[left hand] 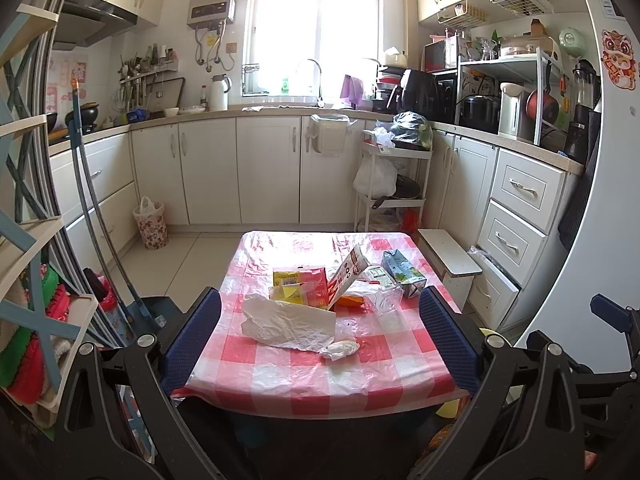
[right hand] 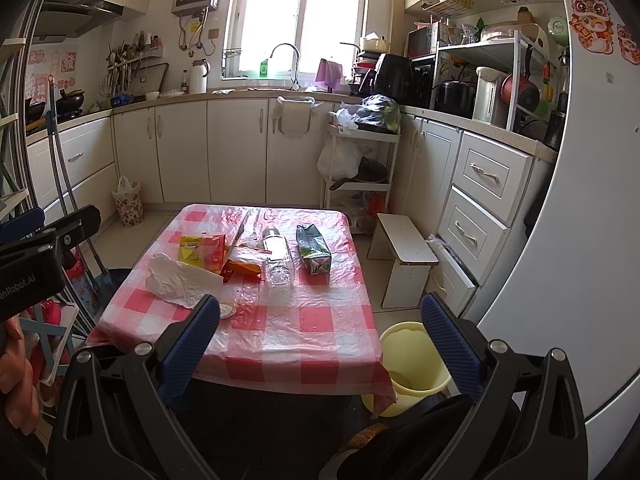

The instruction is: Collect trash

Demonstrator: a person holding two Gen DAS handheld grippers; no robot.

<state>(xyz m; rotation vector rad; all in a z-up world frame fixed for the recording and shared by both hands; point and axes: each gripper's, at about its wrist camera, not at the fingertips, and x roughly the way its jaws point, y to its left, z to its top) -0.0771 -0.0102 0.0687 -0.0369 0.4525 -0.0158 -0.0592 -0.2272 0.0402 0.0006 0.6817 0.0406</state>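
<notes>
So there's a small tabletop with a red-and-white checked plastic cover, sitting in the middle of a kitchen, and the trash is all bunched on its far half. Nearest the camera is a crumpled white paper bag, with a little wadded tissue touching its near-right corner. Behind the bag there's a yellow and red snack wrapper, and a torn-open carton flap leaning tilted against it. An orange wrapper lies just right of that, then a clear plastic bottle on its side, then a green drink carton, also lying down, furthest right.

The left tool hangs over the near edge of the tabletop, blue pads spread wide, nothing between them; the paper bag and tissue sit in the gap from its view but well ahead of the fingers. The right tool is spread just as wide and also holds nothing, hovering over the near right side of the tabletop.

On the floor just beside the tabletop's near right corner stands a yellow bucket. A small white stool stands off to the right by the drawers, and a floral-patterned bin with a bag liner sits against the far cabinets on the left.
</notes>
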